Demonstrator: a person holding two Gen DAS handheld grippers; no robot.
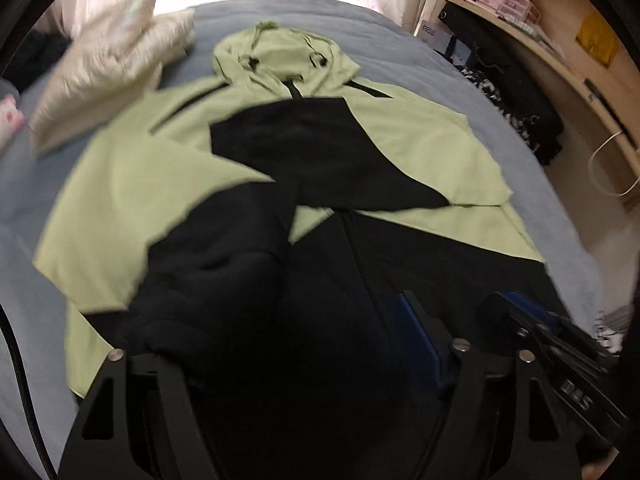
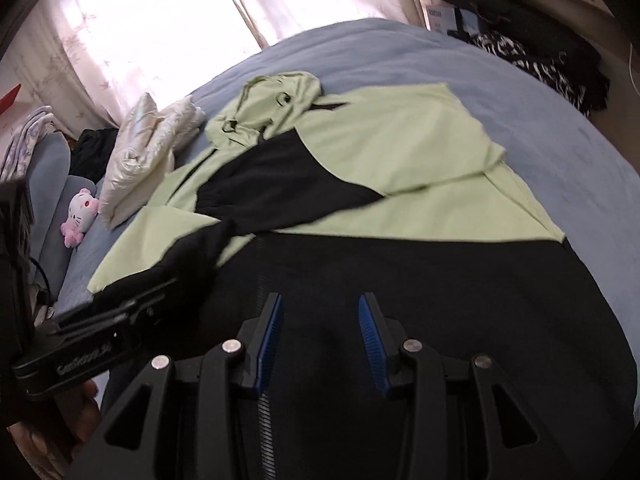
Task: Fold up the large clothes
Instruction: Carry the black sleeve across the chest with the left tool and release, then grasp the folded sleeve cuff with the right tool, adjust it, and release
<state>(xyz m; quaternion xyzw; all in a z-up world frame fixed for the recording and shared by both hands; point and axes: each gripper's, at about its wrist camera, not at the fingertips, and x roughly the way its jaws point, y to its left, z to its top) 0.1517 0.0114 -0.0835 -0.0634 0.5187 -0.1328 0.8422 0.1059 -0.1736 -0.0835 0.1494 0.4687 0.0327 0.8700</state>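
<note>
A large light-green and black hooded jacket (image 1: 420,148) lies spread on the blue bed, hood at the far end; it also shows in the right wrist view (image 2: 400,148). Its right sleeve is folded across the chest. My left gripper (image 1: 280,344) is shut on the black left sleeve (image 1: 216,256) and holds it lifted over the jacket's black lower part. In the right wrist view the left gripper (image 2: 160,292) shows with that sleeve (image 2: 192,256) in it. My right gripper (image 2: 320,312) is open and empty, just above the black hem panel (image 2: 440,280).
A white folded pillow (image 1: 108,76) lies at the far left of the bed (image 1: 400,28). A pink plush toy (image 2: 82,210) sits at the left edge. Wooden shelves (image 1: 568,52) and dark clothes (image 1: 516,100) stand to the right. Bright curtains (image 2: 160,20) hang behind.
</note>
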